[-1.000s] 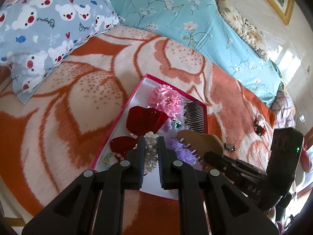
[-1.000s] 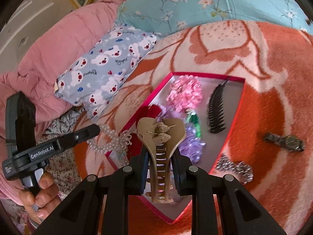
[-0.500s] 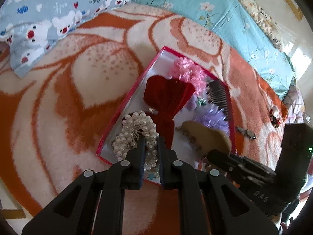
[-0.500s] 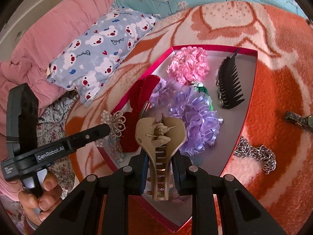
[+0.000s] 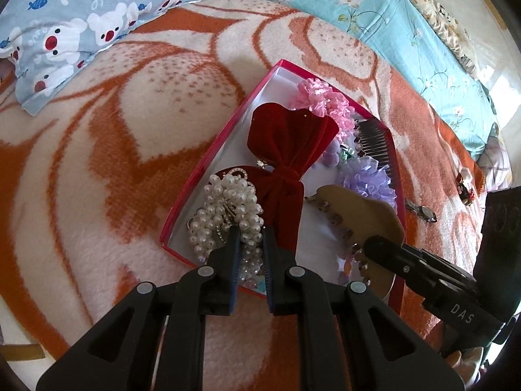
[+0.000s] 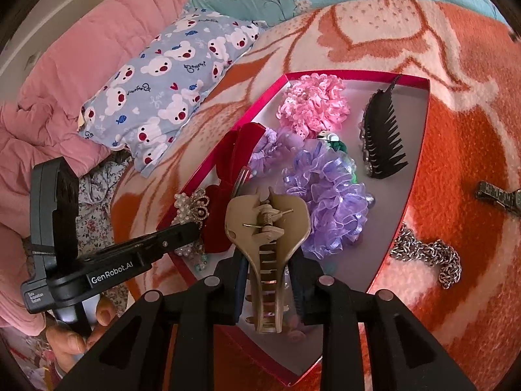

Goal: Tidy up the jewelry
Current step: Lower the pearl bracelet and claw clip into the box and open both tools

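A red-rimmed box (image 5: 228, 127) (image 6: 420, 150) lies on the orange blanket. In it are a red velvet bow (image 5: 286, 153), a pink scrunchie (image 6: 312, 104), a purple scrunchie (image 6: 329, 202) and a black comb (image 6: 382, 137). My left gripper (image 5: 250, 238) is shut on a pearl bracelet (image 5: 228, 208) at the box's near left corner. My right gripper (image 6: 268, 267) is shut on a tan claw clip (image 6: 267, 224) (image 5: 361, 218), held over the box's near end.
A silver chain (image 6: 426, 254) and a watch (image 6: 498, 195) (image 5: 423, 210) lie on the blanket to the right of the box. A bear-print pillow (image 6: 162, 97) and a pink quilt (image 6: 65, 75) lie at the left. A small red trinket (image 5: 465, 185) sits far right.
Both grippers came down toward the box. The pearl bracelet went from hanging above the box to resting in its near left corner. The claw clip sank lower over the box.
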`<state>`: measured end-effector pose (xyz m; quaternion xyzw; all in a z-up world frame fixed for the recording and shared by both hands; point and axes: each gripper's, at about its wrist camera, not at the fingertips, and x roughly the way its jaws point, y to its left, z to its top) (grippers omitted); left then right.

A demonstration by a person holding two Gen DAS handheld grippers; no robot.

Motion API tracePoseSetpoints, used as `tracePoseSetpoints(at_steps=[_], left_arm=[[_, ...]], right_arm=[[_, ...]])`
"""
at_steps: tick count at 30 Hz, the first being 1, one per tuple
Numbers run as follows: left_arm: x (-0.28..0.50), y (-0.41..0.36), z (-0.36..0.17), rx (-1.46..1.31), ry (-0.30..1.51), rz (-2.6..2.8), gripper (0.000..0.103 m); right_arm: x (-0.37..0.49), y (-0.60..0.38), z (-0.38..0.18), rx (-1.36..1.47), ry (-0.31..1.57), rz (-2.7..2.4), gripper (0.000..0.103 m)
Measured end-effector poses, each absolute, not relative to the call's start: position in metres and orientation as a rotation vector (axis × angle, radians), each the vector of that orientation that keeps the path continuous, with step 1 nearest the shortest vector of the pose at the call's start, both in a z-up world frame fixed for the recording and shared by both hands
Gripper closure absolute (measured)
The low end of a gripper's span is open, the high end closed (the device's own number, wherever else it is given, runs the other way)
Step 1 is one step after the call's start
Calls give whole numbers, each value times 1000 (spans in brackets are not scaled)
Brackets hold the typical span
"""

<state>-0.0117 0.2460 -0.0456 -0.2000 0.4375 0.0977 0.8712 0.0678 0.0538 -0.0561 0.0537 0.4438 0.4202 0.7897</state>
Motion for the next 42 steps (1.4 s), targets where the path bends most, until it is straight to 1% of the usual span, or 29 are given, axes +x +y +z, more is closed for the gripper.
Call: tracePoseSetpoints(at_steps=[3,5,7,9,14,21,25,31,35,41,42], left_arm=[[-13,247,-45,-424,915,203,91],[-13,247,-45,-423,917,201,89],[-13,246,-44,-422,918,200,86],[-14,244,-43,-424,917,195,80],[-15,239,-39,-406,916,194,72],[-21,237,-34,-405,910,198,66],[-23,236,-33,-404,908,200,66],[-26,235,-30,-403,906,199,64],[-28,235,-29,-406,903,198,63],[-31,236,-27,-415,902,199,62],[-33,236,-27,-415,902,201,59]], right_arm=[[68,52,-56,125,961,905,76],[68,50,-54,131,958,904,69],[68,48,-53,133,955,907,66],[68,47,-52,133,951,906,65],[67,45,-50,135,948,904,59],[63,39,-46,141,941,905,56],[60,36,-42,146,933,906,53],[58,32,-38,155,925,905,52],[57,29,-37,162,919,899,46],[56,23,-35,180,915,894,46],[56,23,-34,181,913,894,46]])
